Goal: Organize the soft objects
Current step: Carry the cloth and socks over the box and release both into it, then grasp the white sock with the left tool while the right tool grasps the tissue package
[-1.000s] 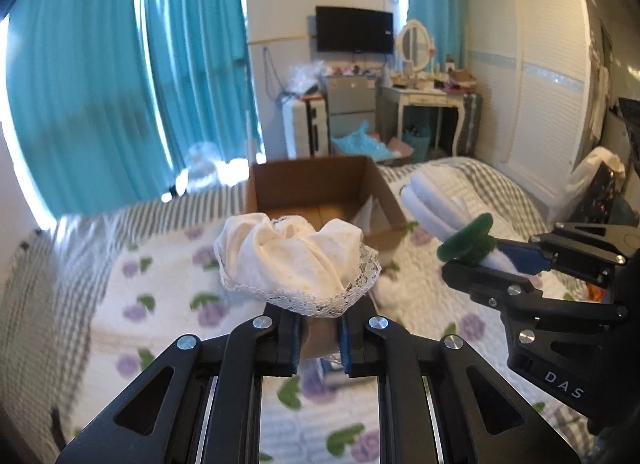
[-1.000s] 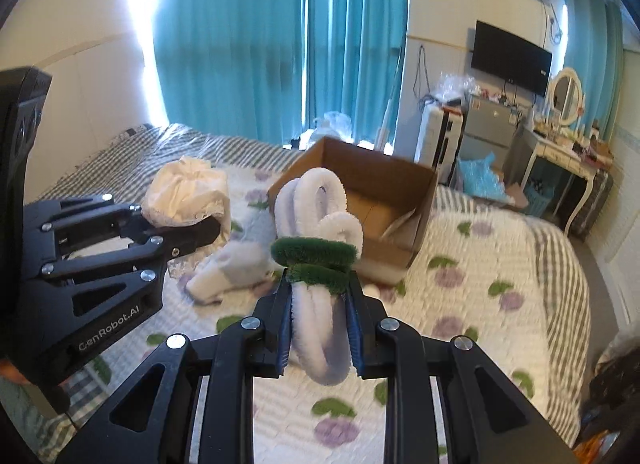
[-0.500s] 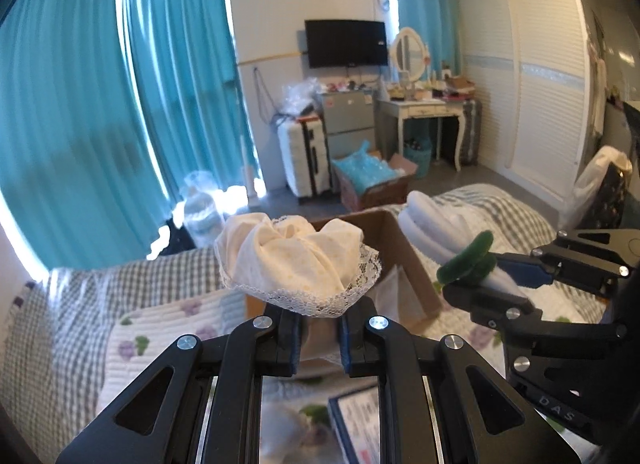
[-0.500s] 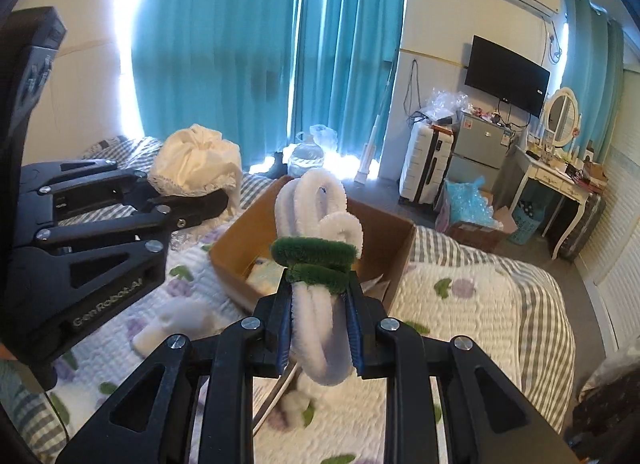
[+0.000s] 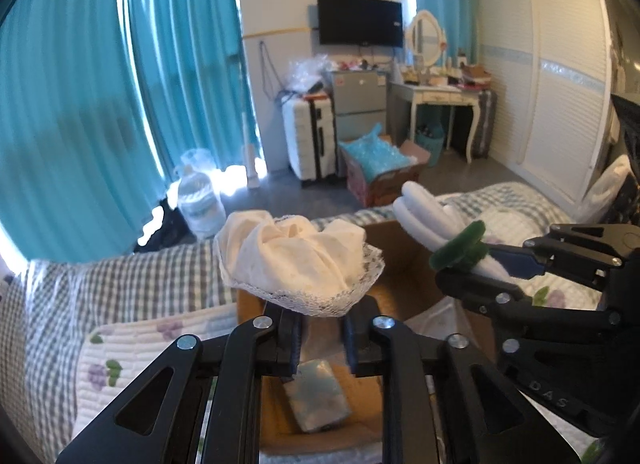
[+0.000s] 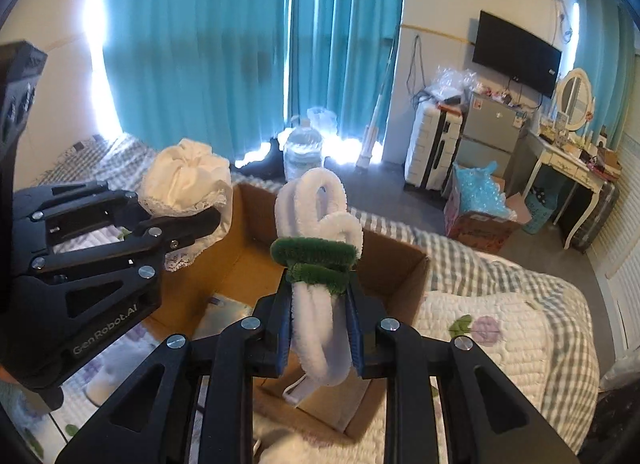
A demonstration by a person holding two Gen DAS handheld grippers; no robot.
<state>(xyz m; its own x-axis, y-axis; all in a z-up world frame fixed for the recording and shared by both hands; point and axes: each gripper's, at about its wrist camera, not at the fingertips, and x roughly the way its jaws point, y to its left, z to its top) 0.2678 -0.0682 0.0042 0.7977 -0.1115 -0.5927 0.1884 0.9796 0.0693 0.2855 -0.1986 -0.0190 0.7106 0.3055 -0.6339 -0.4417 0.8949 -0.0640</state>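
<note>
Both grippers sat over the open cardboard box (image 6: 400,264) on the bed (image 6: 520,328). Right wrist view: box back wall ran from 10 to 2 o'clock just beyond the fingertips, right corner at 3 o'clock, quilt past it. Box floor was mostly bare brown at centre; a pale packet (image 5: 318,396) lay flat on it at 6 o'clock in the left wrist view, under the left gripper (image 5: 320,338). A white cord (image 6: 298,390) trailed on the floor at 6 o'clock in the right view. Open floor space lay beyond the bed at 12 o'clock, up to a water jug (image 6: 303,154) and a suitcase (image 6: 434,148).

Left gripper was clamped on the cream lace-edged cloth (image 5: 298,260). Cloth bunched into a rosette, sitting on top of the fingertips and spreading wider than the jaws, lace rim at the bottom. No clear long axis, roughly round.

Right gripper (image 6: 320,328) was clamped on the white fuzzy loop bundle (image 6: 320,220), pinched low on the bundle. A green fuzzy band (image 6: 314,254) wrapped it just above the pads. Long axis ran along the fingers, pointing to 12 o'clock, loops at the far end, a short tail hanging below the jaws.

In the left view the bundle sat at 3 o'clock, tilted toward 10 o'clock, near the cloth but apart. Contact with the box: cannot tell.
</note>
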